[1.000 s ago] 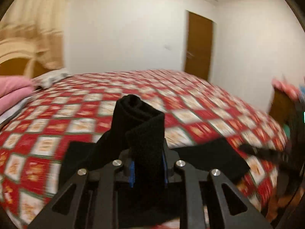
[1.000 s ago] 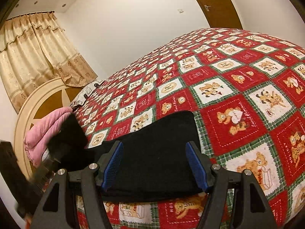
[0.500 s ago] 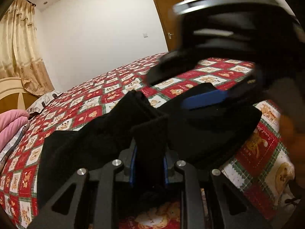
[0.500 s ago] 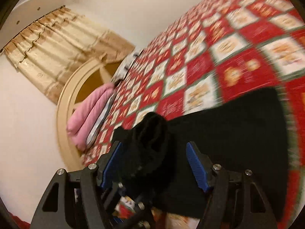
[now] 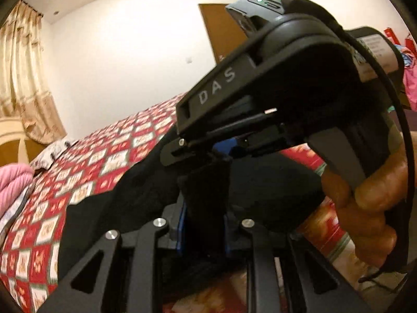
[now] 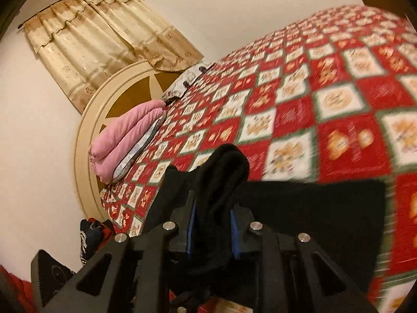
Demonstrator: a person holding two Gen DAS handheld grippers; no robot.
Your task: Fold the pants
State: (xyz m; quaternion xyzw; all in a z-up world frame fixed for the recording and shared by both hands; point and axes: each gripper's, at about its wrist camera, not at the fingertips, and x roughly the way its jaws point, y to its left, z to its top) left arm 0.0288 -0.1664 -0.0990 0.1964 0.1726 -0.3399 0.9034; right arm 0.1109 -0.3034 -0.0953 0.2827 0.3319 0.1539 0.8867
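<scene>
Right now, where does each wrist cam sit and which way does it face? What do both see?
Left wrist: on the left gripper, looking down its fingers across the bed toward the door; the right gripper's body and the hand holding it fill the right side.
Right wrist: on the right gripper, jaws closing on bunched black pants, facing the headboard and curtain.
Shared: pants, bed, pink bedding, curtain.

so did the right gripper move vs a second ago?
Yes. In the left wrist view the right gripper now looms in front of the door, up close; a second ago it was off at the right edge. Its jaws are closing on the black pants.
</scene>
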